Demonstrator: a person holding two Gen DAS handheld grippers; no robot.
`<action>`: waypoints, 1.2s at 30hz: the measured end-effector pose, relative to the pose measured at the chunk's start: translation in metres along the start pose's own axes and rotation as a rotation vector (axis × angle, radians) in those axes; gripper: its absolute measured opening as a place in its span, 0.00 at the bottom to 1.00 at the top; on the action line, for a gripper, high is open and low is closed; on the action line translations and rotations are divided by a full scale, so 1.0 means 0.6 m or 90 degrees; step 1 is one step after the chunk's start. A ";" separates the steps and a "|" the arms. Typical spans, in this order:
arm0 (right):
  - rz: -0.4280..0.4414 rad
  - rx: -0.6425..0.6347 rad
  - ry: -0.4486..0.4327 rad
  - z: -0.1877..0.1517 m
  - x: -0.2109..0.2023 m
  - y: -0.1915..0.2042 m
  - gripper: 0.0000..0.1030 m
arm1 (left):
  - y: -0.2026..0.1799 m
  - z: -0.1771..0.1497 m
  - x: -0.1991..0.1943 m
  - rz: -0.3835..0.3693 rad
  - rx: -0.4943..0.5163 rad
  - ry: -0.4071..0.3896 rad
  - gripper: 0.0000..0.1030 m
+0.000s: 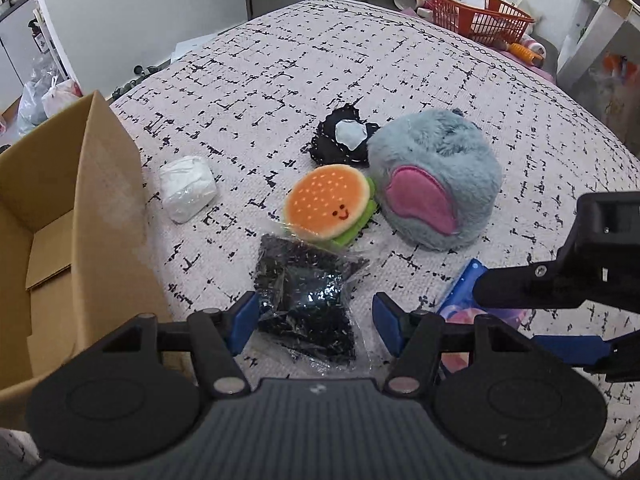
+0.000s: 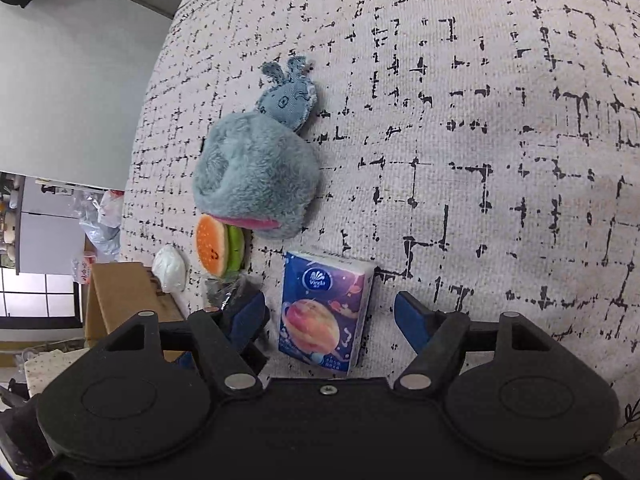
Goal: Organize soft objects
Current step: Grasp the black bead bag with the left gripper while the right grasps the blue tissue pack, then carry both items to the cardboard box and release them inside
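Note:
My left gripper [image 1: 316,326] is open, tilted down over a black glittery item in a clear bag [image 1: 308,300]. The bag lies between the blue pads; the left pad is at its edge and the right pad stands clear. My right gripper [image 2: 334,318] is open astride a blue tissue pack with a planet print [image 2: 324,312], a gap on each side. It also shows at the right of the left wrist view as the right gripper [image 1: 506,314]. A burger plush [image 1: 330,204], a grey fluffy plush [image 1: 436,184] and a black cloth piece [image 1: 342,140] lie beyond.
An open cardboard box [image 1: 100,184] stands at the left edge of the patterned cloth [image 1: 280,72]. A white wrapped pack [image 1: 187,188] lies beside it. A small denim bunny [image 2: 288,96] sits behind the grey plush. An orange basket [image 1: 480,12] and clutter lie past the far edge.

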State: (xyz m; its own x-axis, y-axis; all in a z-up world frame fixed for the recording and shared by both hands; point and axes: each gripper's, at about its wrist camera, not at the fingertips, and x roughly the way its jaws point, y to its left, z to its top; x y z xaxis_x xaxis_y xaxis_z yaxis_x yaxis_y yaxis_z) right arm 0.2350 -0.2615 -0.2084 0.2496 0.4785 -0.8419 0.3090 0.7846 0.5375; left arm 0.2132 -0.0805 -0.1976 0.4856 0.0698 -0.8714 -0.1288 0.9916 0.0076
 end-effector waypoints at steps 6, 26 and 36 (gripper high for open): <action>-0.022 -0.022 0.005 0.001 0.015 0.015 0.70 | 0.015 0.004 0.002 -0.006 -0.032 -0.010 0.39; -0.088 -0.133 -0.076 -0.030 -0.011 0.055 0.49 | 0.044 -0.005 -0.083 -0.075 -0.085 -0.055 0.28; -0.035 -0.184 -0.130 -0.057 -0.062 0.078 0.49 | 0.069 -0.008 -0.159 -0.079 -0.089 -0.096 0.28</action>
State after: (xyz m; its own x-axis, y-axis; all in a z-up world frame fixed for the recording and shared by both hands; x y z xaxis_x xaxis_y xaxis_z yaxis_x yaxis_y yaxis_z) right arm 0.2088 -0.2292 -0.1538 0.4269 0.3671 -0.8265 0.0616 0.9000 0.4315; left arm 0.1576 -0.0466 -0.1166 0.6278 -0.0257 -0.7779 -0.1737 0.9696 -0.1722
